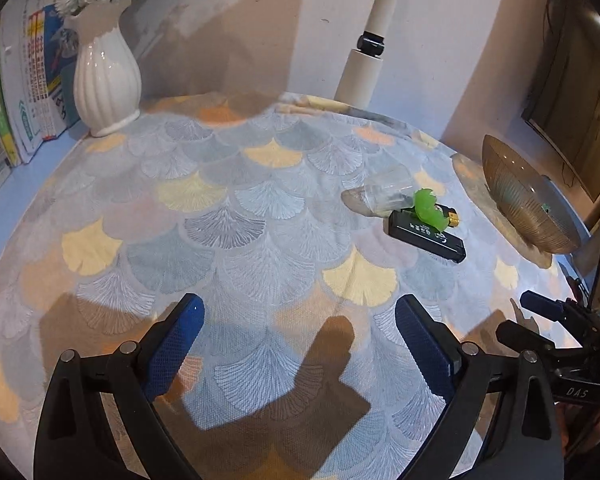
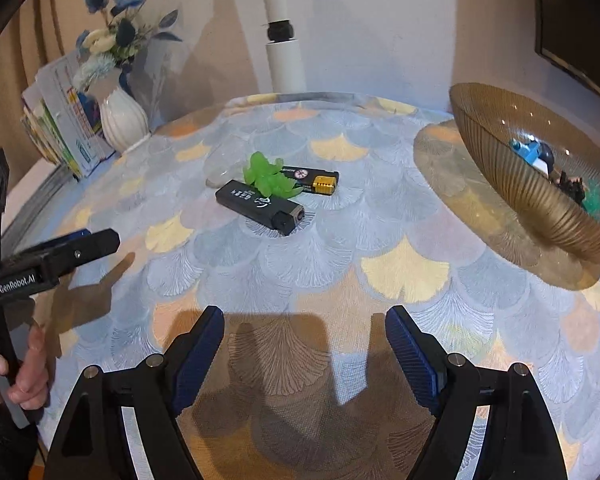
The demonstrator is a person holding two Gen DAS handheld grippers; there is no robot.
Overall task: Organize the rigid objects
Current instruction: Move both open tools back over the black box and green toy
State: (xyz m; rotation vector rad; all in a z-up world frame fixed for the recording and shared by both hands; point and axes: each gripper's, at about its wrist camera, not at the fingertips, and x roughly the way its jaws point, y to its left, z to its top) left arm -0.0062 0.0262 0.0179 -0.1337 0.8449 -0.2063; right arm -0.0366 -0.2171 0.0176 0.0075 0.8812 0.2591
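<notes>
Two black lighters, a green toy and a clear cup lie clustered on the patterned tablecloth. The nearer lighter [image 2: 260, 206] [image 1: 426, 234] lies flat, the green toy [image 2: 270, 180] [image 1: 430, 210] sits against it, and a second lighter [image 2: 312, 182] with a gold end lies behind. The clear cup [image 1: 386, 194] [image 2: 220, 168] lies tipped over beside them. My left gripper [image 1: 300, 344] is open over bare cloth, left of the cluster. My right gripper [image 2: 304, 350] is open too, nearer the camera than the cluster, with nothing between its fingers.
An amber ribbed glass bowl [image 2: 512, 184] [image 1: 520, 200] stands at the right and holds small items. A white vase [image 1: 106, 80] with flowers and a stack of books [image 1: 24, 92] stand at the back left. A white pole [image 2: 284, 56] rises behind the table.
</notes>
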